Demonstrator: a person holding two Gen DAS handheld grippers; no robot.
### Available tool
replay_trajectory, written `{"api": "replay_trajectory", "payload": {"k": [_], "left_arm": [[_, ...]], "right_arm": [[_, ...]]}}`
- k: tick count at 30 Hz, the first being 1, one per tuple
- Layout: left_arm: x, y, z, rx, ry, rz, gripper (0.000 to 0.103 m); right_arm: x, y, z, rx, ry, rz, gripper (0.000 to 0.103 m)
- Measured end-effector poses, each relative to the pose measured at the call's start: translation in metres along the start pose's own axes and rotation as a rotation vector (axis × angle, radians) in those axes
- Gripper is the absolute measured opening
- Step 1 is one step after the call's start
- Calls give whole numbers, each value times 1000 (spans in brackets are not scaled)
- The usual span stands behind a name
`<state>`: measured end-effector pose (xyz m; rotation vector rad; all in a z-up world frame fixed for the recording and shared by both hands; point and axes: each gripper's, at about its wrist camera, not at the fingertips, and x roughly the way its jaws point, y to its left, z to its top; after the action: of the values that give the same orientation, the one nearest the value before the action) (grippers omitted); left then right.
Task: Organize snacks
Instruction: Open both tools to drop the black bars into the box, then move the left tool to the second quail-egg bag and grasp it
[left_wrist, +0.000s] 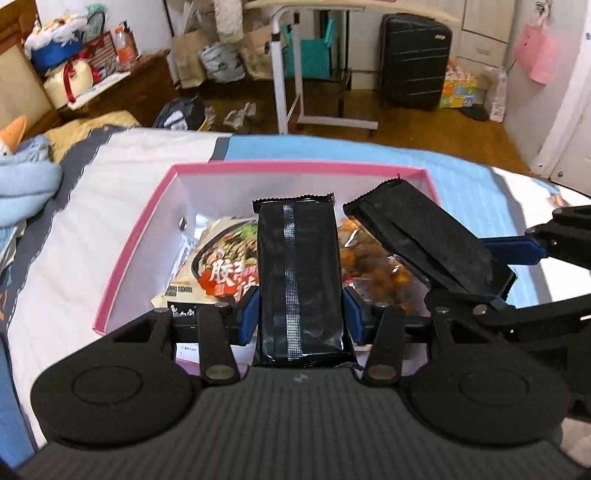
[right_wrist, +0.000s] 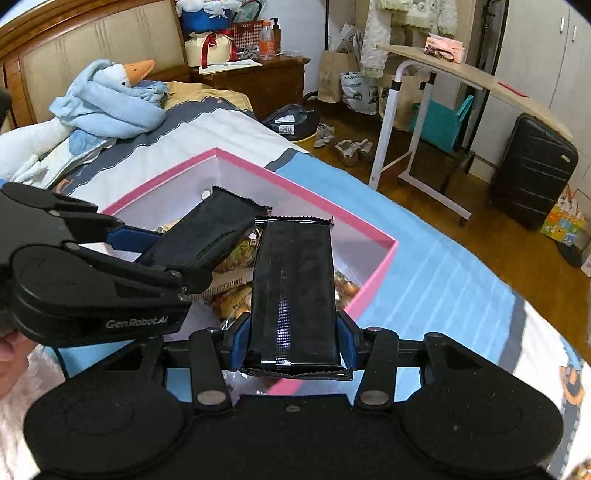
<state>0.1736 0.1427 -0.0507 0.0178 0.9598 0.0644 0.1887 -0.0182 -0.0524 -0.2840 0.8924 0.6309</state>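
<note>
left gripper (left_wrist: 301, 314): fingers clamped on black pack (left_wrist: 299, 280)
right gripper (right_wrist: 293, 341): fingers clamped on another pack (right_wrist: 293, 288)
risk: packs could bump over the box (left_wrist: 133, 236), kinda crowded

Ahead of the jaws and off to their left a blue plush goose (right_wrist: 110, 99) lies on the bed (right_wrist: 207, 125), while beyond them a black suitcase (left_wrist: 415, 61) stands on the wooden floor (right_wrist: 424, 206) beside a white-legged rolling table (right_wrist: 436, 74).
</note>
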Motion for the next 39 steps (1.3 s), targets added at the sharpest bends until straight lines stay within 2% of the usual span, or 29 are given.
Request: {"api": "replay_trajectory", "payload": {"k": [5, 7, 11, 16, 21, 29, 34, 39], "left_arm": [[20, 10, -5, -37, 62, -17, 51], [20, 11, -6, -36, 54, -12, 53], [14, 12, -9, -35, 22, -17, 59], [0, 14, -9, -54, -7, -48, 59], [-24, 4, -15, -41, -44, -75, 60], [-63, -37, -18, 41, -76, -136, 64], [-77, -72, -14, 82, -54, -260, 67], [-75, -122, -15, 190, -41, -298, 70]], "right_arm": [[15, 0, -9, -17, -27, 37, 59], [14, -2, -10, -11, -42, 44, 62], [2, -15, -12, 48, -81, 90, 63], [-32, -33, -19, 95, -116, 69, 63], [-80, -53, -36, 153, -147, -10, 64], [-157, -90, -89, 183, -180, -128, 66], [-201, -117, -132, 190, -176, -244, 70], [-228, -152, -181, 284, -185, -312, 72]]}}
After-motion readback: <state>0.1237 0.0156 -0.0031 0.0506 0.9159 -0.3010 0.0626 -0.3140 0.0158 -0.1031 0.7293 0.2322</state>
